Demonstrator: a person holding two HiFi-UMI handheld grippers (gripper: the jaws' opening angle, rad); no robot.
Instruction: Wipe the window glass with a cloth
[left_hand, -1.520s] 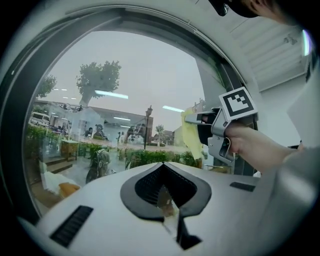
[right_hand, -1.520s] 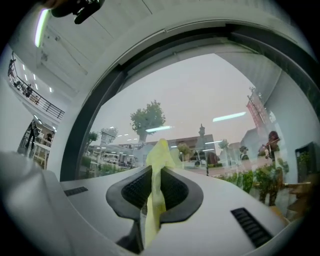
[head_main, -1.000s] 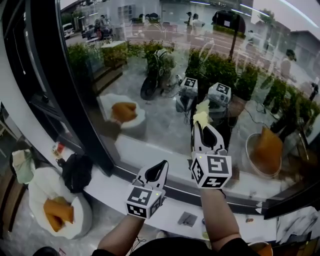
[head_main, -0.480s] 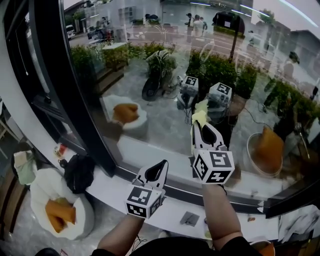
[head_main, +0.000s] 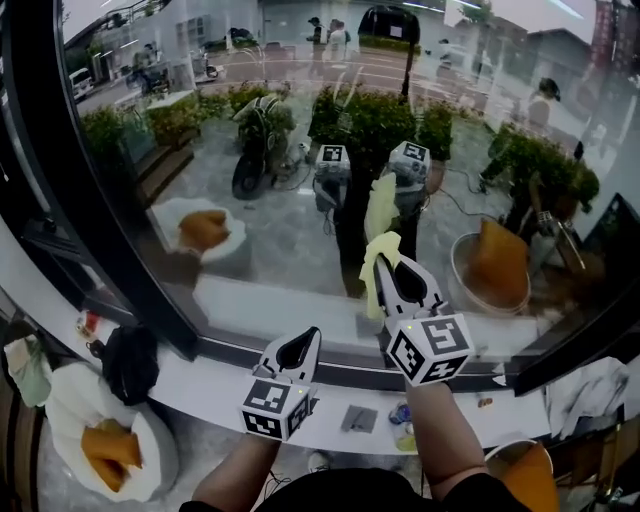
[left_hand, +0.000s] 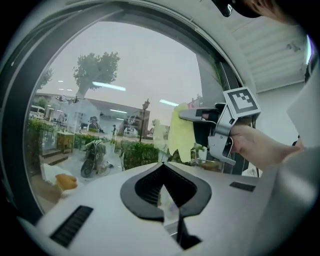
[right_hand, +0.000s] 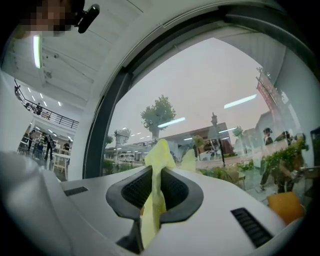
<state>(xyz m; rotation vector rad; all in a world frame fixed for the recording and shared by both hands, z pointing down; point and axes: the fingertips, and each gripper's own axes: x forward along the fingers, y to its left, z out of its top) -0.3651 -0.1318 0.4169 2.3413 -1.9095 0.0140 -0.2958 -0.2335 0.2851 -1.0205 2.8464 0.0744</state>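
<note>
Right now the window glass (head_main: 250, 150) fills nearly the whole far side of my view, with its dark frame (head_main: 95, 220) slanting down on the left and the pale sill (head_main: 205, 380) running along the near edge. My right gripper (head_main: 388, 265) is raised toward the lower middle of the pane, its jaws clenched on the yellow cloth (head_main: 372, 262). The cloth sticks out beyond the tips and also trails down between the jaws. My left gripper (head_main: 299, 347) sits lower, close over the sill. Its jaws are pressed together with nothing between them.

The cloth is very near the glass, with its reflection just beyond it, but I cannot tell whether it is touching. I judge the wipe goes best if I press the free fold of cloth flat against the pane. The hard jaw tips should stay off the glass. Long overlapping strokes should work, with the grip kept firm enough that the cloth does not slip out. The left gripper should stay out of the way.

Compared with a second ago, the right gripper and cloth sit lower on the pane and slightly further left. The cloth now droops to the left of the jaws rather than standing up above them. The left gripper has hardly moved.
</note>
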